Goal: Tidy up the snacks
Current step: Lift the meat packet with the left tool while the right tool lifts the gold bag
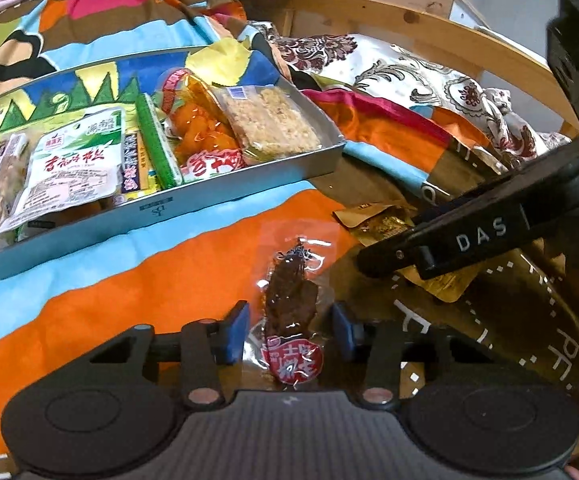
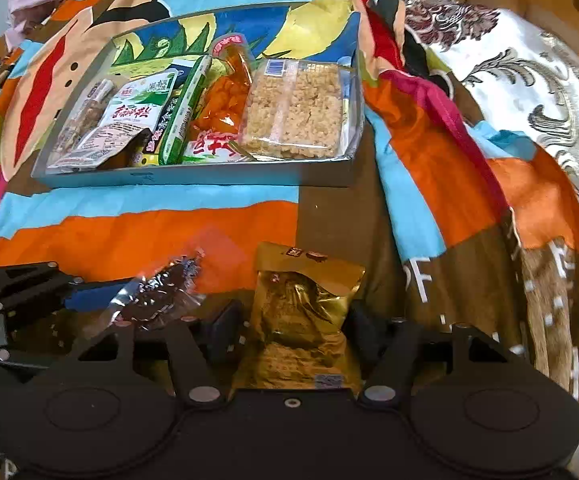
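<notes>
A clear packet with a dark meat snack (image 1: 289, 300) lies on the orange bedspread between the blue pads (image 1: 235, 332) of my left gripper (image 1: 289, 332), which is shut on its film edges. My right gripper (image 2: 295, 328) stands open around a gold foil packet (image 2: 301, 312), its dark fingers just beside the packet's sides. One of its fingers (image 1: 469, 240) crosses over the gold packet (image 1: 381, 224) in the left wrist view. Ahead sits a grey tray (image 1: 249, 188) (image 2: 193, 179) holding several snacks, among them a rice crisp pack (image 2: 293, 116) and a green-white packet (image 1: 77, 160).
The colourful bedspread (image 2: 129, 232) covers the working surface. A bunched floral cloth (image 2: 529, 80) lies to the right, with a wooden bed frame (image 1: 409, 20) behind it. The left gripper (image 2: 49, 300) shows at the left edge of the right wrist view.
</notes>
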`<action>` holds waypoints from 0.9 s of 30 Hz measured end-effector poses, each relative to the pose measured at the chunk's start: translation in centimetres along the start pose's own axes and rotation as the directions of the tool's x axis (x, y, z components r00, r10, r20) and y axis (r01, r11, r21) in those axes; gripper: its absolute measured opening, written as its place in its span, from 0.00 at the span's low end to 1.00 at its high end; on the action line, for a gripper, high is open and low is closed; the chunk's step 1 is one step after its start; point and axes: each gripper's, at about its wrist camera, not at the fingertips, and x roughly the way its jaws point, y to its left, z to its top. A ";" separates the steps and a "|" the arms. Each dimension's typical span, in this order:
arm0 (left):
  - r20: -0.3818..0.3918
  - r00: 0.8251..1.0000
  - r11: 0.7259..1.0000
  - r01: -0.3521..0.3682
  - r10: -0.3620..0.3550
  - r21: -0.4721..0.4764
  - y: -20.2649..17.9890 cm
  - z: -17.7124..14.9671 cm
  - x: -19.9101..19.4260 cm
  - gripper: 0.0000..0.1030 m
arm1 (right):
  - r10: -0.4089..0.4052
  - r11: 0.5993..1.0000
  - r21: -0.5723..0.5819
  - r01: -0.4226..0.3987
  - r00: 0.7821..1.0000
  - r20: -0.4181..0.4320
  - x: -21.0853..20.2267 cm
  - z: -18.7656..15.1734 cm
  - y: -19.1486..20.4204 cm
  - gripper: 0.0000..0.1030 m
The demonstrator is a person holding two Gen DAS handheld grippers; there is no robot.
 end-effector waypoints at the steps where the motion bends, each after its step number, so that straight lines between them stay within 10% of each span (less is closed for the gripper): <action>1: -0.002 1.000 1.000 0.000 0.000 -0.015 0.1 -0.1 -0.1 0.47 | -0.008 1.000 -0.002 0.008 1.000 0.006 -0.1 -0.2 0.2 0.57; 27: -0.044 0.985 0.970 -0.170 0.165 -0.175 2.0 -3.7 -5.4 0.46 | 0.026 0.995 -0.096 -0.021 0.998 0.058 -1.5 -4.1 5.9 0.55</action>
